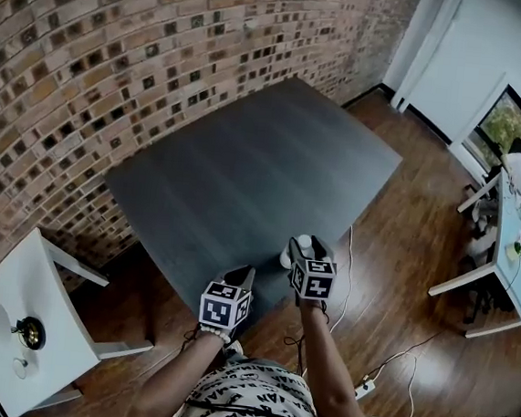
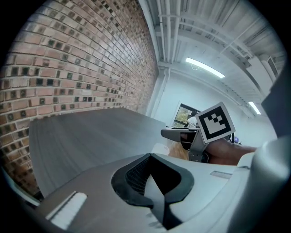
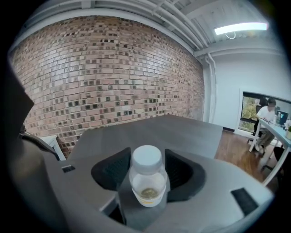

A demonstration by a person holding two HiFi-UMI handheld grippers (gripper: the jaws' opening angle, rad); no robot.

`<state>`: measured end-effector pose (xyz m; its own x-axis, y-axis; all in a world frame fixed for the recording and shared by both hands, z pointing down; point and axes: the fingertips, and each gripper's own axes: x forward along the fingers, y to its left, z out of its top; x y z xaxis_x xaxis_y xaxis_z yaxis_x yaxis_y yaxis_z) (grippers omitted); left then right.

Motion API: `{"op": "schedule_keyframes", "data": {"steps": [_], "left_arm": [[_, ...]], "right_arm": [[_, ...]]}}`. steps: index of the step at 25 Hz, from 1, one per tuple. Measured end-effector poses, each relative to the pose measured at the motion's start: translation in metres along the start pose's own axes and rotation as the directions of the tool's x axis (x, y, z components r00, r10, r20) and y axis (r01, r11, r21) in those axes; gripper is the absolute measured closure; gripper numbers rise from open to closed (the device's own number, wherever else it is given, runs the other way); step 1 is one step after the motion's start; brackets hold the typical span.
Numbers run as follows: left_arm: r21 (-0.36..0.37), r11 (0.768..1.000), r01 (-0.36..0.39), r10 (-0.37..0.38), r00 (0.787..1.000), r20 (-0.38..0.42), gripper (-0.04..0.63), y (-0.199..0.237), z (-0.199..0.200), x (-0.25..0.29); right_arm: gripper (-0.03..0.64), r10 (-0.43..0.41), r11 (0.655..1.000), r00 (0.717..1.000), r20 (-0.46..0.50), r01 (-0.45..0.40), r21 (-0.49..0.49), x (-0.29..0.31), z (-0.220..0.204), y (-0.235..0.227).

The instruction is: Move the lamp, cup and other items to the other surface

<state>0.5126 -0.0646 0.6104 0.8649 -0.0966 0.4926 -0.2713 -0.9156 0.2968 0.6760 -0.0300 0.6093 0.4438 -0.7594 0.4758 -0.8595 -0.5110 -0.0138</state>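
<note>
One white-capped bottle [image 3: 146, 182] clamped in right gripper [image 3: 146, 169], left gripper [image 2: 154, 182] closed, empty

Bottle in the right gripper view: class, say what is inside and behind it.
The bottle holds a little yellowish residue low down. Behind it lie the dark table and brick wall. The jaws cover its base.

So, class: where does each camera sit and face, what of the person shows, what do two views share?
Head view: on the head, facing steeply down at the table; forearms, left claw and right claw show.
Left gripper view: on the left claw, facing across the table; its shut jaws show.
Right gripper view: on the right claw, facing the wall; its jaws hold a bottle.
Shared: head and left gripper views both show the right claw.
</note>
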Motion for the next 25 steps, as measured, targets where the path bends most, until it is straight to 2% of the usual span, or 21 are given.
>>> {"op": "schedule_keyframes", "data": {"steps": [2,12,20,25], "left_arm": [[-0.004,1.0,-0.006,0.006,1.0,0.001,0.589,0.002,0.0,0.0],[-0.027,0.999,-0.039,0.04,0.999,0.015,0.589,0.019,0.001,-0.012],[-0.088,0.99,-0.111,0.117,0.991,0.062,0.589,0.049,-0.007,-0.051],[-0.14,0.972,-0.188,0.201,0.975,0.093,0.589,0.083,-0.018,-0.095]], "right_arm": [[0.407,-0.002,1.0,1.0,-0.008,0.002,-0.009,0.002,-0.001,0.0],[0.416,0.004,0.997,0.999,-0.036,-0.007,-0.078,0.004,0.003,0.008],[0.416,0.109,0.987,0.994,-0.018,-0.11,-0.116,-0.003,0.022,0.065],[0.416,0.211,0.965,0.977,-0.016,-0.211,-0.155,0.0,0.032,0.132]]}}
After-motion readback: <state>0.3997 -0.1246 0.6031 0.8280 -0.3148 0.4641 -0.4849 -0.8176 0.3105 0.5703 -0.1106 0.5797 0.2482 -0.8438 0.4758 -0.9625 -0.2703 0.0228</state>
